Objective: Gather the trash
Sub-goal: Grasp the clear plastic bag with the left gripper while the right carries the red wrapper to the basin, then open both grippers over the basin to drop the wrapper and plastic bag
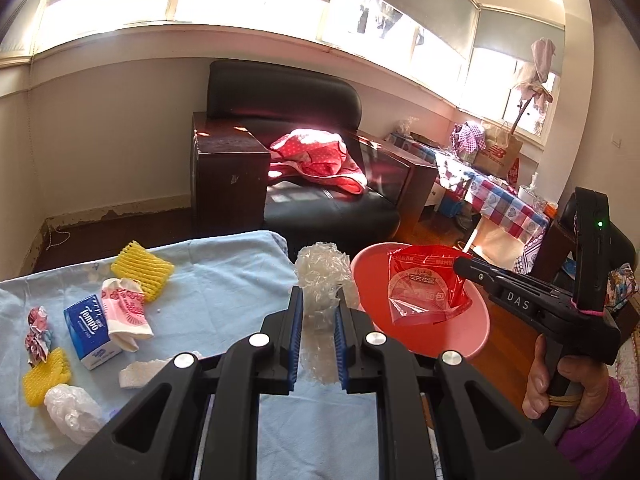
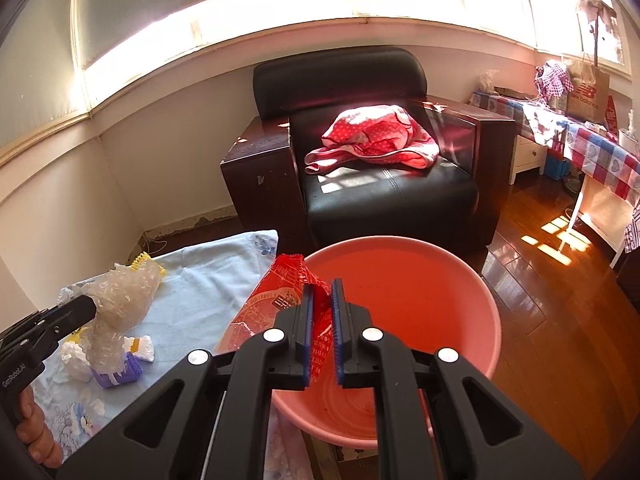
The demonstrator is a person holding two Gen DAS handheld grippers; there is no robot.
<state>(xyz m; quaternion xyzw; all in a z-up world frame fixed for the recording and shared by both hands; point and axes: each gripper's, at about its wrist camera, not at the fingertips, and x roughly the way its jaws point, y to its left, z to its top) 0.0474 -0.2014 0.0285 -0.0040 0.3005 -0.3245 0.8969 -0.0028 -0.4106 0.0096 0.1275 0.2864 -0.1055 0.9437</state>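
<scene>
The right gripper (image 2: 321, 336) has its blue-padded fingers pinched on a crinkly red foil snack wrapper (image 2: 276, 304), which hangs by one edge between the pads. The wrapper's long axis runs up and to the left from the grip, so most of it drapes over the near-left rim of the round pink plastic basin (image 2: 452, 316) rather than inside it. In the left wrist view the same wrapper (image 1: 430, 290) dangles over the basin (image 1: 460, 338), low above its floor. The basin's open bowl lies straight ahead and slightly right of the right gripper, so a release over the centre would probably call for a small shift forward and to the right.

The left gripper (image 1: 318, 314) is clamped on a wad of clear crumpled plastic film (image 1: 324, 276), held upright just left of the basin rim, above the edge of the pale blue cloth-covered table (image 1: 224, 280). It looks next in line, though the right gripper is the one nearer the bowl.

Left on the cloth are two yellow foam fruit nets (image 1: 143, 270), a blue tissue pack (image 1: 91, 332), a pink-and-white printed wrapper (image 1: 126, 312) and a white plastic bag (image 1: 72, 408).
</scene>
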